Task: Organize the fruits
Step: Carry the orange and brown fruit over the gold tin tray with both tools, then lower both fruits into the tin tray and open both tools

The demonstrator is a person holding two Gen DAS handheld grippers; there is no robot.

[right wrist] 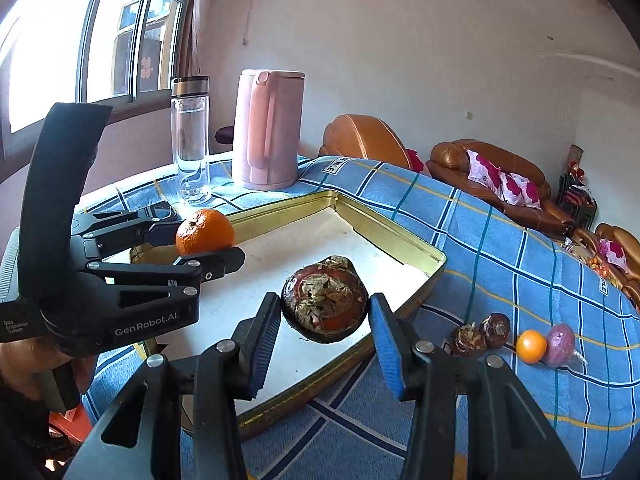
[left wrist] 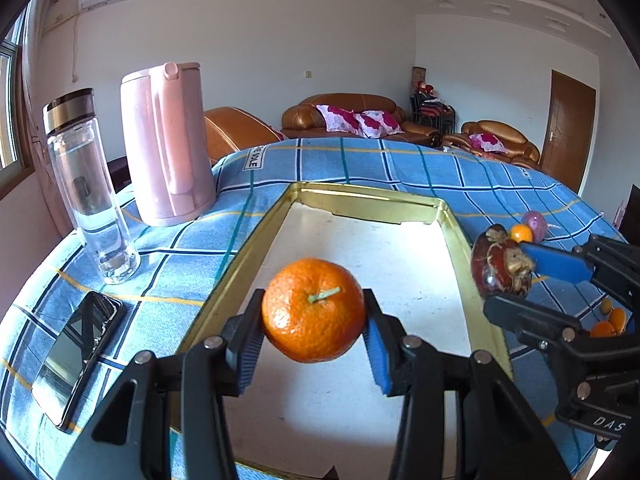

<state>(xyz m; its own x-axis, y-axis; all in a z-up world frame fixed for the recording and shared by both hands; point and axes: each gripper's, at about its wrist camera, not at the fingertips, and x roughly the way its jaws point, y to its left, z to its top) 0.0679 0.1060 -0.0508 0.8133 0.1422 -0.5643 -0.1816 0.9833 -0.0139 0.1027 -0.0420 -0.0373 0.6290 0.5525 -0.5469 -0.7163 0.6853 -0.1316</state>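
A blue plaid cloth (left wrist: 360, 168) covers the bench, and a gold-rimmed tray (left wrist: 248, 248) lies on it beside a pink kettle (left wrist: 168, 144) and a clear bottle (left wrist: 86, 188). Above the tray, the left claw (left wrist: 314, 334) is clamped on a mandarin (left wrist: 314, 310), while the right claw (right wrist: 324, 338) is clamped on a dark reddish-brown fruit (right wrist: 325, 299). More small fruits (right wrist: 512, 338) rest on the cloth to the tray's right.

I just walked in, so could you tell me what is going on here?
A person is sorting fruit with two handheld claws. The left claw grips a mandarin and the right claw grips a dark brown fruit, both held over the empty gold tray. More fruit waits on the blue cloth.
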